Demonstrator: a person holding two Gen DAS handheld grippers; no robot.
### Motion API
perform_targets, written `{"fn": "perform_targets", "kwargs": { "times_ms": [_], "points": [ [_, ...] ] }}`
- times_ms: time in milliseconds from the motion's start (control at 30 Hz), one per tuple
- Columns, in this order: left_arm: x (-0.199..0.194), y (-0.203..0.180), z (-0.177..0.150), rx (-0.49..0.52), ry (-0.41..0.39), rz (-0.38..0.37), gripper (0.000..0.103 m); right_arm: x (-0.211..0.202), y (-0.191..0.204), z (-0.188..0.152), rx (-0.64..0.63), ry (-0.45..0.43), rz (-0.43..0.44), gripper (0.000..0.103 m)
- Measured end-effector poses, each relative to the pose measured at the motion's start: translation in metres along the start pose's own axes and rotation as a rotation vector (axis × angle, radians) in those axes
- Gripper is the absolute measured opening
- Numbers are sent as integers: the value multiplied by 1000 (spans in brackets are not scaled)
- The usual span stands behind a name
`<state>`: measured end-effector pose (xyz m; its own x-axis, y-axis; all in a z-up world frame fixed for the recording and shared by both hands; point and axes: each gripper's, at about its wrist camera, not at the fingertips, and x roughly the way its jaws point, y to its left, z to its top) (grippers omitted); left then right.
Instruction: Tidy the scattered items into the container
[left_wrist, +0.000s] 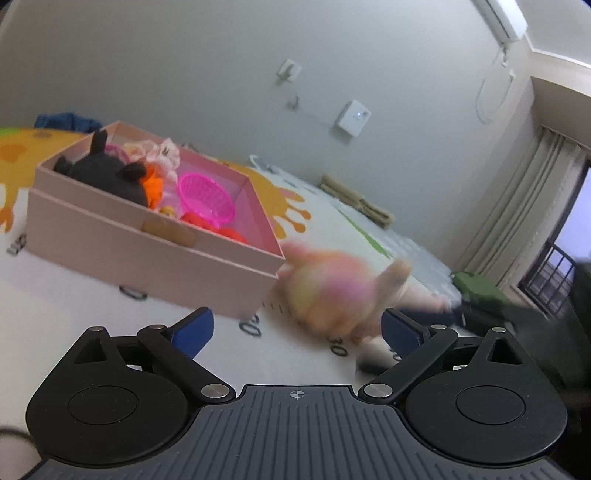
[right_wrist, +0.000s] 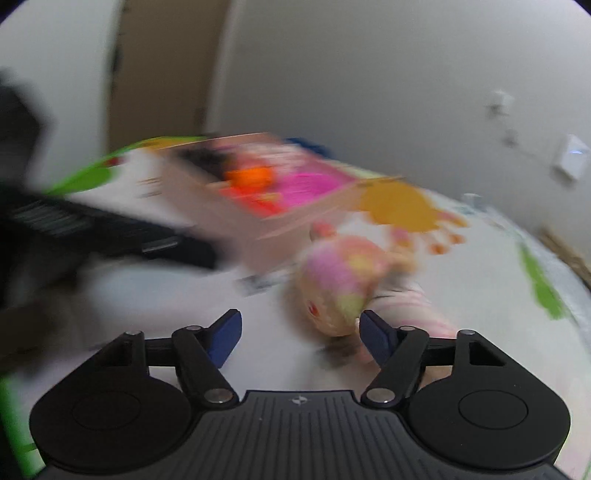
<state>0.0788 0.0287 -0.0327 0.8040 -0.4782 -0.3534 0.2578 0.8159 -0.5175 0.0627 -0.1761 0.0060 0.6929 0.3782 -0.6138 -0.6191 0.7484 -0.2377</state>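
Observation:
A pink box (left_wrist: 155, 254) stands on the play mat and holds a black plush (left_wrist: 103, 173), a pink plastic basket (left_wrist: 207, 197) and red and orange toys. Beside the box's right corner lies a blurred doll (left_wrist: 332, 291) with pink and yellow hair. My left gripper (left_wrist: 299, 330) is open just short of the doll, nothing between its fingers. In the blurred right wrist view the box (right_wrist: 255, 225) is at centre left. The doll (right_wrist: 340, 284) lies just ahead of my open right gripper (right_wrist: 301, 336), close to its right finger (right_wrist: 375, 336).
The white mat (left_wrist: 74, 317) has orange and green prints. Folded cloths (left_wrist: 354, 195) lie along the far wall, and a green bag (left_wrist: 476, 288) sits near the curtain and window. A dark blurred shape (right_wrist: 92, 229), probably the other gripper, crosses the left side.

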Motion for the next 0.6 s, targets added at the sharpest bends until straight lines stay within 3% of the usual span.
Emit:
{"fn": "perform_targets", "kwargs": {
  "times_ms": [100,167,233,300,467,533,600],
  "points": [
    [-15,-6,-1,3,-9,34,100,-21,29,-6,-83,-31,11,68],
    [-22,-12,-1,41,-7,89,100,-32,28,-6,-56,-63,-13,74],
    [-21,-16,0,81,25,153,100,-36,19,-4,-1,-82,-55,85],
    [-14,-20,2,110,75,188,100,-35,11,-6,24,-82,-94,87],
    [7,-39,11,140,143,118,100,-10,-9,-21,161,-1,-77,89],
    [17,-52,13,190,153,119,100,2,-14,-29,227,7,-92,100],
    [25,-64,14,239,160,136,100,12,-19,-36,279,15,-87,103]
  ]
}}
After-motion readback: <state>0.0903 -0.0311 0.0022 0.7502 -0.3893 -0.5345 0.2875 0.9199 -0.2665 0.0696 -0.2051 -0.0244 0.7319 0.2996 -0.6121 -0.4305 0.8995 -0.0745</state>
